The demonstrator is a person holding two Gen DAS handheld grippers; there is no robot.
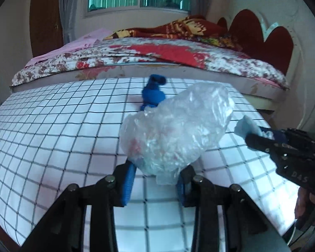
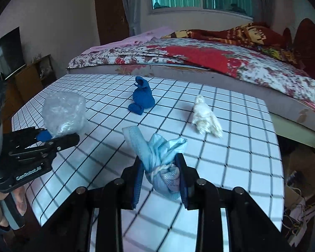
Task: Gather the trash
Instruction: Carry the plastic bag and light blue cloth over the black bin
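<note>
Clamped on trash, both pairs of fingers: left gripper (image 1: 155, 178) pinching the bottom edge of a crumpled clear plastic bag (image 1: 174, 130), right gripper (image 2: 160, 178) squeezed on a knotted light-blue face mask (image 2: 157, 157). Both pieces held up off the checked tablecloth (image 2: 231, 147), so mid-collection, pick-up done for these two. Still lying on the cloth: a dark blue wad (image 2: 141, 98) toward the bed (image 2: 199, 56), and a white crumpled tissue (image 2: 206, 118) off to its right, well apart from each other. No bin anywhere in either view, possibly hidden past the dark fisheye rim. Next, probably: carry both loads to wherever the trash goes, keep the pinch firm on the slippery plastic, release, then back for the remaining two.
</note>
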